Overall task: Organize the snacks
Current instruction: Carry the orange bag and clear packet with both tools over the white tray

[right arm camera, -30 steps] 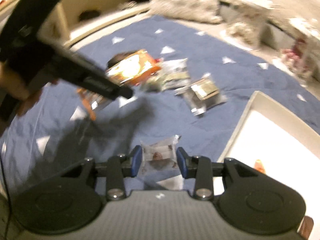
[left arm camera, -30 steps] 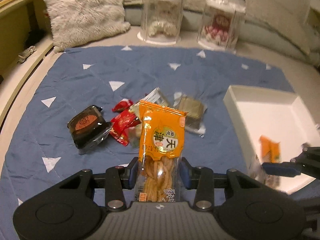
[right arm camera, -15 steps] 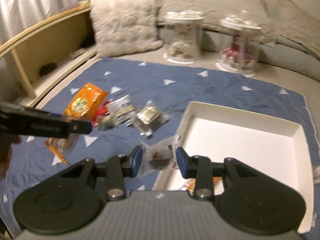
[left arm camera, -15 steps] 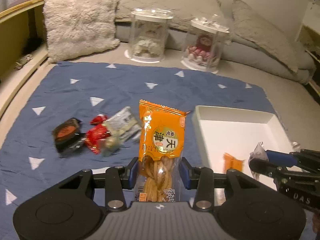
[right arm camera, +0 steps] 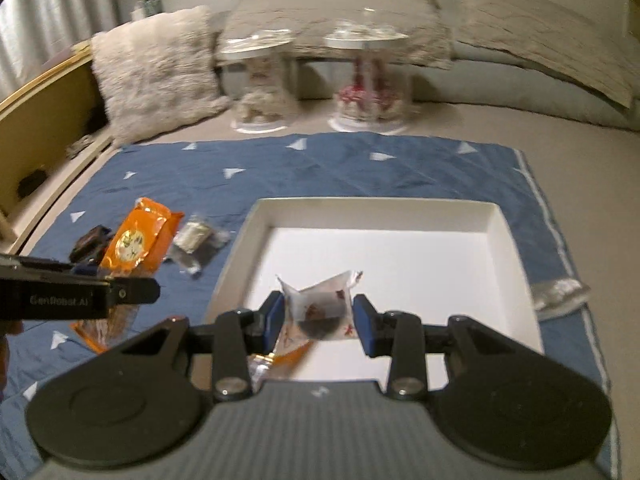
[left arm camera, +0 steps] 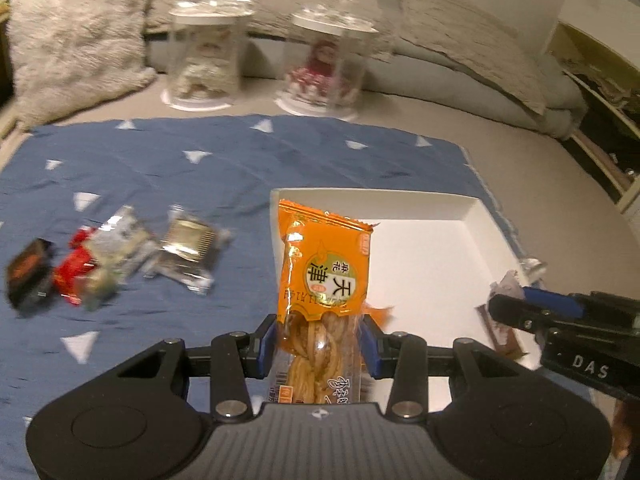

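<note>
My left gripper (left arm camera: pixel 319 342) is shut on an orange packet of twisted dough sticks (left arm camera: pixel 325 264), held upright above the left edge of the white tray (left arm camera: pixel 472 204). My right gripper (right arm camera: pixel 319 320) holds a small clear packet with a dark sweet (right arm camera: pixel 320 308) over the near part of the white tray (right arm camera: pixel 376 204); its right pad stands slightly off the packet. An orange packet (right arm camera: pixel 292 358) lies in the tray under it. The left gripper and its orange packet (right arm camera: pixel 136 240) show at the left of the right wrist view. Loose snacks (left arm camera: pixel 188 252) lie on the blue cloth.
A dark packet (left arm camera: pixel 28 276) and red sweets (left arm camera: pixel 74 276) lie at the cloth's left. Two clear domes (left arm camera: pixel 208 52) and pillows (left arm camera: pixel 76 40) stand behind. A silver packet (right arm camera: pixel 560 294) lies right of the tray. The right gripper (left arm camera: pixel 516 308) reaches in at the right.
Both grippers have swung right with their packets. The left one has come to the tray's left edge; the right one has moved from the cloth to above the tray.
</note>
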A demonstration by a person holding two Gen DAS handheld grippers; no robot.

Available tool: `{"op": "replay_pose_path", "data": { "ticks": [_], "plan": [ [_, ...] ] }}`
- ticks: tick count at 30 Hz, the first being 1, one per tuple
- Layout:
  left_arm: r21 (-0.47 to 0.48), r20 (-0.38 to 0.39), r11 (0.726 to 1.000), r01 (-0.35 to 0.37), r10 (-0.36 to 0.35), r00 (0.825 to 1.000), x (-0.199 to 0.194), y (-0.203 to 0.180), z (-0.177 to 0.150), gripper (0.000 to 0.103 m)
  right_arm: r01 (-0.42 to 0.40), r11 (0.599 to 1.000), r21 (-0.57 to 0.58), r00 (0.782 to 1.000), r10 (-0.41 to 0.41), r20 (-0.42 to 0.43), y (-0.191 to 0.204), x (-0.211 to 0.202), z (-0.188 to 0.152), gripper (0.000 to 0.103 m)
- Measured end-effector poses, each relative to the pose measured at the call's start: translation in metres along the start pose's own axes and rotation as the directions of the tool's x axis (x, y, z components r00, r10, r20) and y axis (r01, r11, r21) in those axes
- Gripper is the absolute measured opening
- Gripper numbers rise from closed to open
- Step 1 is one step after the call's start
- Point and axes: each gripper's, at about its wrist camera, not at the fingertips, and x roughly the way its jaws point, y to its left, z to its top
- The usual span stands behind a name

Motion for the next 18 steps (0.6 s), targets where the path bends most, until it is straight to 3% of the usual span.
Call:
{"op": "replay_pose_path", "data": {
  "ticks": [7,10,18],
  "plan": [
    [-0.038,-0.024,0.991,0.130,-0.131,0.991,0.029,-0.033,-0.002,0.044,0.038,0.998,0.051,0.999,-0.037,-0.013,-0.029,-0.003,-0.009,0.044],
    [-0.050,-0.056,0.975,0.216,-0.218,0.974,0.047,-0.047,-0.004,0.045,0.050,0.996,0.076,0.999,-0.048,-0.017,-0.041,-0.004,-0.012,0.044],
    [-0.094,-0.168,0.950,0.297,-0.309,0.936,0.098,-0.064,-0.007,0.045,0.073,0.989,0.132,0.997,-0.068,-0.040,-0.067,0.004,-0.013,0.044]
  ]
}}
